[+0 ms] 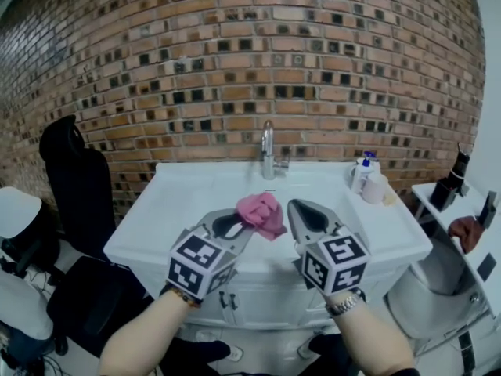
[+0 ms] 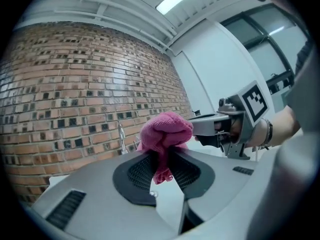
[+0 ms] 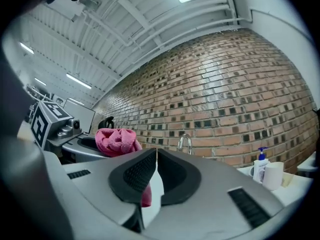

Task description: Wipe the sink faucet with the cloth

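Observation:
A chrome faucet [image 1: 268,151] stands at the back of the white sink [image 1: 196,190], against the brick wall. My left gripper [image 1: 249,219] is shut on a bunched pink cloth [image 1: 262,214], held in the air in front of the sink. In the left gripper view the cloth [image 2: 165,134] bulges above the pads of my left gripper [image 2: 162,156], and the faucet [image 2: 121,139] is small behind. My right gripper [image 1: 296,208] hovers just right of the cloth, shut, holding nothing. The right gripper view has my right gripper [image 3: 155,156], the cloth [image 3: 117,140] at its left and the faucet [image 3: 185,144] ahead.
A soap pump bottle [image 1: 362,175] and a white cup [image 1: 376,187] stand on the sink's back right corner. A black chair [image 1: 78,182] is at the left. A white shelf [image 1: 438,202] with a dark bottle [image 1: 452,182] stands at the right.

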Action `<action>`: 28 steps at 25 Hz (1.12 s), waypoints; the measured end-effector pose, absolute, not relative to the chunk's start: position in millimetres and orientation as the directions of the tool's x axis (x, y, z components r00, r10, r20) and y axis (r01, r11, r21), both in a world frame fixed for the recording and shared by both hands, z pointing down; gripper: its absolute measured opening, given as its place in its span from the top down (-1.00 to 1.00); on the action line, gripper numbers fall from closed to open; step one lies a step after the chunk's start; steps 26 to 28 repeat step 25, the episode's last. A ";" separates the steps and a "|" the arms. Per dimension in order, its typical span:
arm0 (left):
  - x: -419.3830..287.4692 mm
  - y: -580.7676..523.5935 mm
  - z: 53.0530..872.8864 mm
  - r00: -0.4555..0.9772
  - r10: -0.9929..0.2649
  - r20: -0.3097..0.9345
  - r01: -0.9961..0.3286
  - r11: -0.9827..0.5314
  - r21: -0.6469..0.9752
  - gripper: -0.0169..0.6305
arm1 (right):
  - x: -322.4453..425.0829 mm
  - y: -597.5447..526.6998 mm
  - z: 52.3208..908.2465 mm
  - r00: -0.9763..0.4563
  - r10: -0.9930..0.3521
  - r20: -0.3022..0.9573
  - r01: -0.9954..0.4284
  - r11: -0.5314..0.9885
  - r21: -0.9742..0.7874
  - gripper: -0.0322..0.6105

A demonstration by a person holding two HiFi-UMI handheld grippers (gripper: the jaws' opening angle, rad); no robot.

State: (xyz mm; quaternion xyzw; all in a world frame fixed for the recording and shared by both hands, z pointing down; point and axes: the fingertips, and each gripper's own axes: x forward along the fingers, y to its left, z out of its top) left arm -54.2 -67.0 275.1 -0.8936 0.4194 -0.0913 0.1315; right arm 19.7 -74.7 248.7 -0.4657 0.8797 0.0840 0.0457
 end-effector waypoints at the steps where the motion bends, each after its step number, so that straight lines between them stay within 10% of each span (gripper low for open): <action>1: -56.1 -56.5 275.1 0.628 -0.777 0.049 -0.730 -0.609 -0.310 0.69 | 16.8 -63.5 250.2 -0.566 -0.809 -0.159 -0.825 0.555 0.111 0.84; 28: -56.7 174.6 284.7 0.630 -0.776 -0.036 -0.755 -0.601 -0.263 0.69 | 17.0 176.6 273.5 -0.563 -0.804 -0.191 -0.826 0.544 0.144 0.87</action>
